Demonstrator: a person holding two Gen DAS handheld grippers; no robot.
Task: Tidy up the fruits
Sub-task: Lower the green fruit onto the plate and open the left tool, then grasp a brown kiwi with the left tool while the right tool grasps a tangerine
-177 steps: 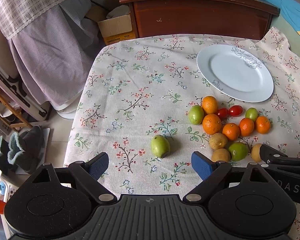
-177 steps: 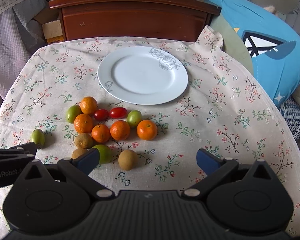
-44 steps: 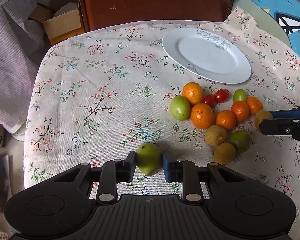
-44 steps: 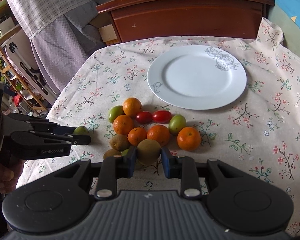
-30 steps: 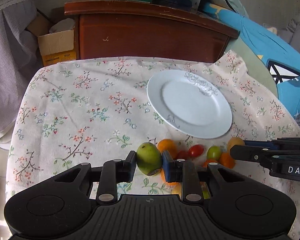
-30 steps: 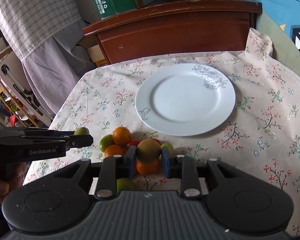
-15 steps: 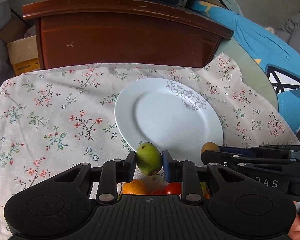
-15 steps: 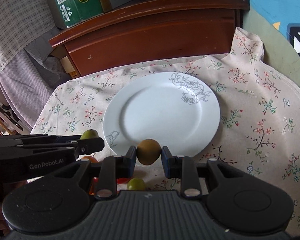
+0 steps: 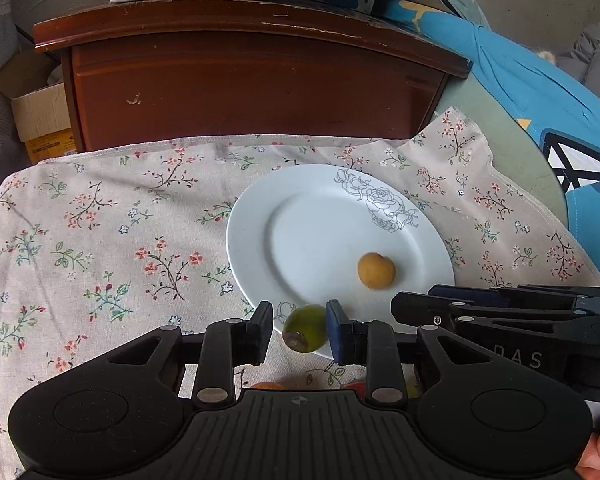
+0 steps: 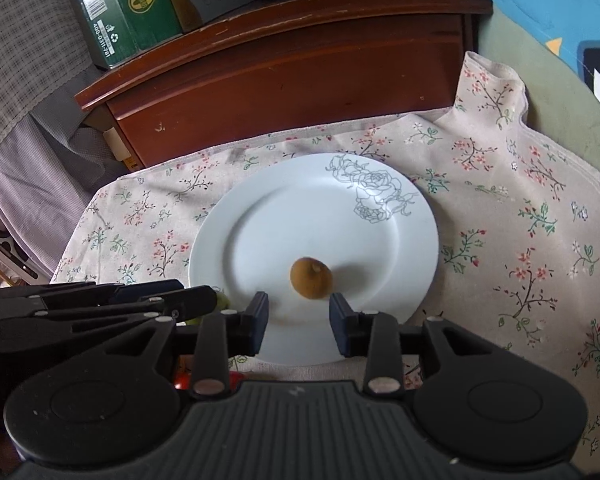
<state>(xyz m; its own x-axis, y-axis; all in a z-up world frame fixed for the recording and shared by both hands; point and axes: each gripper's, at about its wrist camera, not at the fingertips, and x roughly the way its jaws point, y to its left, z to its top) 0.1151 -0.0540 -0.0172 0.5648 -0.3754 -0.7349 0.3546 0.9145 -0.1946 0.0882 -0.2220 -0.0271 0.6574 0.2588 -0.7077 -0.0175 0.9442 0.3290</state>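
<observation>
A white plate with a rose drawing lies on the floral tablecloth. A brown round fruit rests on the plate, just ahead of my right gripper, whose jaws are opening with nothing between them. My left gripper hovers at the plate's near rim, jaws opening. A green fruit, blurred, sits between them against the right pad, with a gap to the left pad. Each gripper shows in the other's view, the right and the left.
A dark wooden cabinet with boxes on top stands behind the table. A cardboard box is at far left, a blue cushion at right. An orange fruit and a red tomato peek out under the grippers.
Both grippers carried their fruits forward to the plate. The right jaws parted and the brown fruit now lies on the plate. The left jaws have widened around the green fruit.
</observation>
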